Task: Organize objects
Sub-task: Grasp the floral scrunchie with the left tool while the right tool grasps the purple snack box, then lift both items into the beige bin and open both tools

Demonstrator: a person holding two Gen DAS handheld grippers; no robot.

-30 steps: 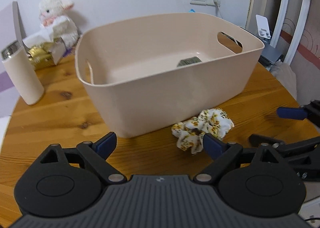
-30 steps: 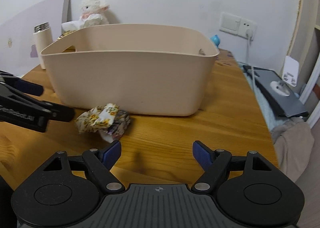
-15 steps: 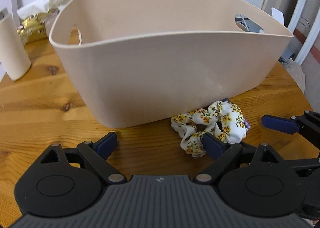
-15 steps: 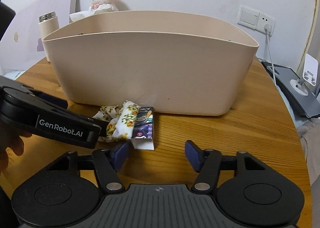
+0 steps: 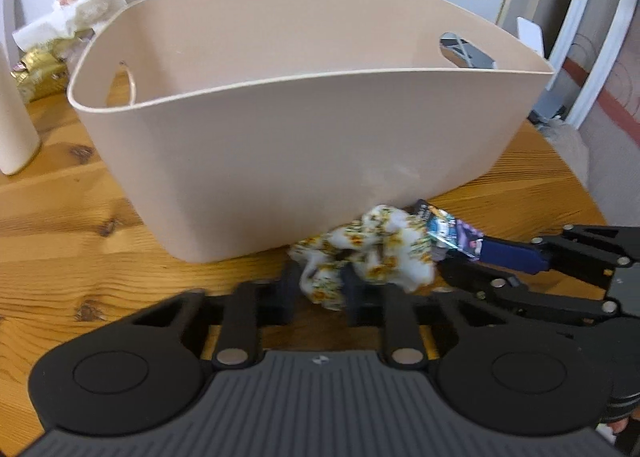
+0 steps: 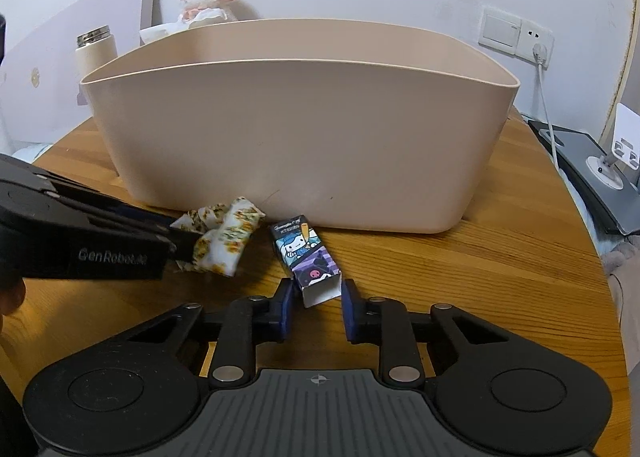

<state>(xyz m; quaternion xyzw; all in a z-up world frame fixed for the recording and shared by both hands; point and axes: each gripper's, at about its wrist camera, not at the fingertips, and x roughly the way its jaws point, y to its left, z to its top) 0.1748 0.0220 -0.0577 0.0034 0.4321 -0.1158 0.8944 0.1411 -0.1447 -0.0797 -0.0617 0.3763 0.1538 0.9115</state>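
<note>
With the left gripper point(image 5: 316, 283) clamped on the floral scrunchie point(image 5: 370, 255) and the right gripper point(image 6: 316, 307) closed around the small cartoon-printed box point(image 6: 310, 263), both beside the beige tub point(image 6: 296, 129) near the table point(image 6: 500, 257) edge, snagging was judged likely.

a second ago both claws stood wide open, back from the things in front of the bin. now the left claw point(image 5: 320, 281) has narrowed onto the flowered scrunchie point(image 5: 366, 255), its fingers pinching the cloth, which looks bunched and blurred. the right claw point(image 6: 317, 307) has moved forward and closed in on the small cartoon box point(image 6: 308, 259), its blue pads at either side of the box's near end. the box, half a second ago tucked against the scrunchie, now lies apart from it on the desk point(image 6: 460, 277), turned toward the right claw.
</note>
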